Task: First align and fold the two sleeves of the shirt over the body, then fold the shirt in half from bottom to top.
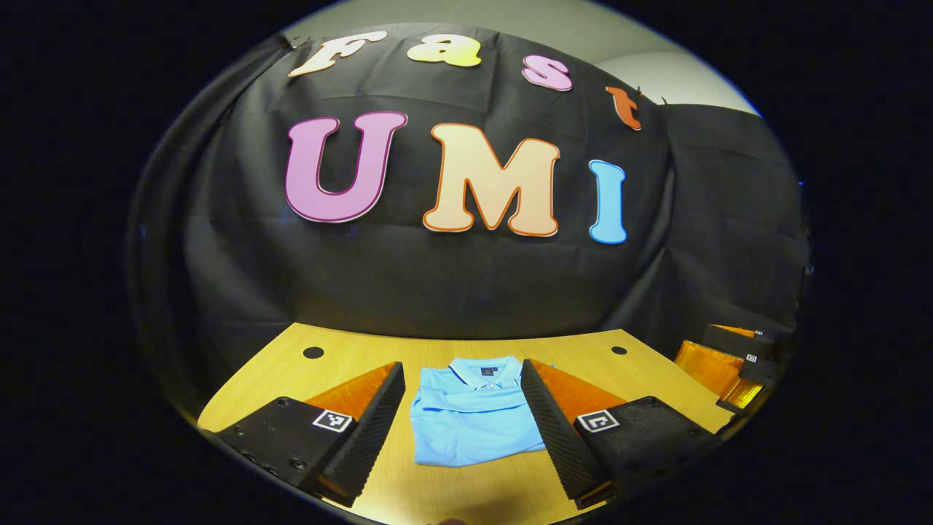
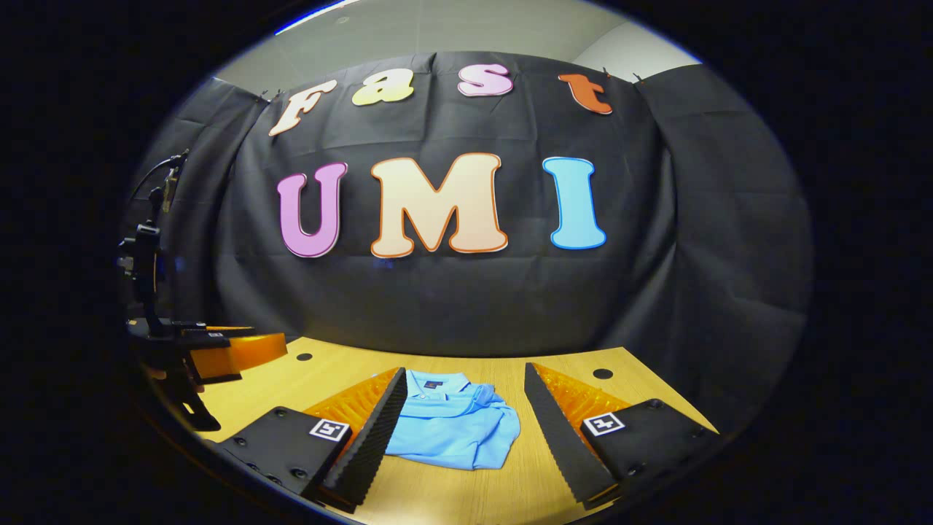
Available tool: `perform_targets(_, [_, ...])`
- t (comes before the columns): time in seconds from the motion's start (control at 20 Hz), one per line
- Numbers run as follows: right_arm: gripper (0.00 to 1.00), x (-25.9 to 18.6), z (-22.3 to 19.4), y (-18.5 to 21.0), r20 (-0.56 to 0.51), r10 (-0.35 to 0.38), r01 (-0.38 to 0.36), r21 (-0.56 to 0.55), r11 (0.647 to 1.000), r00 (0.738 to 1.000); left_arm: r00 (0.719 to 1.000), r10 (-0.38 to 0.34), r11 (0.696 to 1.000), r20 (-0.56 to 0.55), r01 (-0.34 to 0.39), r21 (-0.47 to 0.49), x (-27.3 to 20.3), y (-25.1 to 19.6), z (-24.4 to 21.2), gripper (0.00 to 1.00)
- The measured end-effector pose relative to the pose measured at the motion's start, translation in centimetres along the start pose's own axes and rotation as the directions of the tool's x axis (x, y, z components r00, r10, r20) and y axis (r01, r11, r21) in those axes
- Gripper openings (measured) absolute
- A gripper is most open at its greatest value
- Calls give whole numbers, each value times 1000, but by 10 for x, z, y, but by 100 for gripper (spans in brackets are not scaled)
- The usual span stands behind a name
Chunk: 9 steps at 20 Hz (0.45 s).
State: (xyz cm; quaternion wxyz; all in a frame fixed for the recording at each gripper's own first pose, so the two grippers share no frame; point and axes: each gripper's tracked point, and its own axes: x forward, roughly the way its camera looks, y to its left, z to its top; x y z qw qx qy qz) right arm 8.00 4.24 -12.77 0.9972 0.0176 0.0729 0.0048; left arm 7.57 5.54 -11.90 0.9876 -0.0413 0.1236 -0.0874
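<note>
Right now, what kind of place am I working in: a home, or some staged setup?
Most likely a staged recording booth, not a home: black cloth wall hung behind a bare wooden table with cable holes, holding one folded blue shirt, and a camera stand at the side.

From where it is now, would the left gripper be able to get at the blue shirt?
Probably yes. The left gripper is open and raised, with the folded blue shirt lying on the table straight ahead between its fingers. Nothing lies between them, and the right gripper is off to the side.
</note>
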Motion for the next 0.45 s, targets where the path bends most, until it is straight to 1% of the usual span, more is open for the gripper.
perform_targets(0.2, [100, -32, 13, 8, 26, 32, -31, -13, 999, 999, 1000, 3, 999, 26, -4, 39, -38, -9, 6, 95])
perform_targets(0.45, [100, -46, 29, 9, 53, 48, -47, -25, 999, 997, 1000, 5, 1000, 28, -5, 17, -54, -9, 11, 95])
